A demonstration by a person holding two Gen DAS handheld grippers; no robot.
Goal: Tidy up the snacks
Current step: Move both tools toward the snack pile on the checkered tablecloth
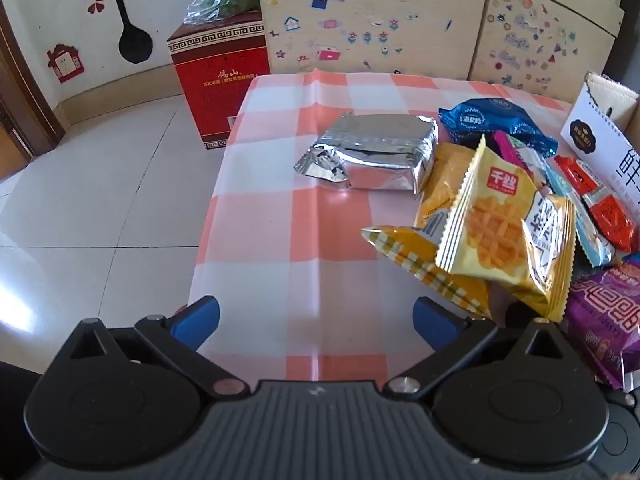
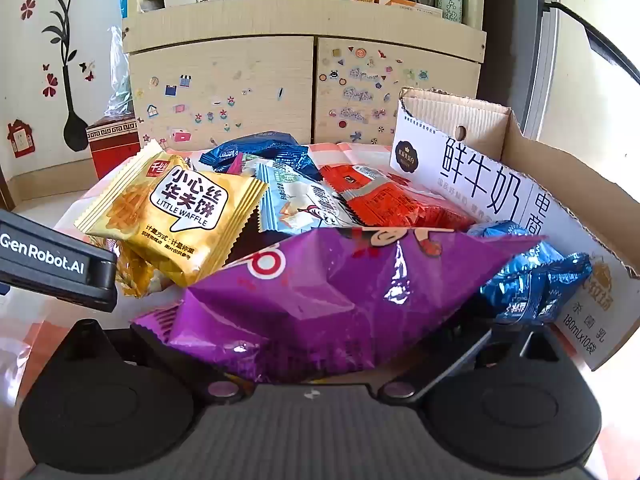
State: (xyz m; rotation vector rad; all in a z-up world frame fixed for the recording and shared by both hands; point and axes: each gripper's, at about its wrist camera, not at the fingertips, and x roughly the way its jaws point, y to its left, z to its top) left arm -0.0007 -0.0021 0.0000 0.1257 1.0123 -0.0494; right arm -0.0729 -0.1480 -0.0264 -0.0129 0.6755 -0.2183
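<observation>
Left wrist view: your snack pile sits on the right half of the checked tabletop (image 1: pixel 280 216), with a yellow Little Waffle packet (image 1: pixel 508 232) on top and a silver foil pack (image 1: pixel 380 156) lying apart toward the middle. The left gripper (image 1: pixel 316 320) has its jaws spread wide with nothing between them, above bare cloth to the left of the pile. The tabletop's left edge drops to tiled floor (image 1: pixel 100 200), and a red carton (image 1: pixel 220 80) stands by the far corner.

From the right wrist, a purple snack bag (image 2: pixel 340 292) lies right in front of the right gripper (image 2: pixel 312 344). It hides both fingertips, so no grip shows; those jaws stand wide. A blue foil packet (image 2: pixel 536 280) touches the milk carton box (image 2: pixel 480 176) on the right. The box's far side is cut off.
</observation>
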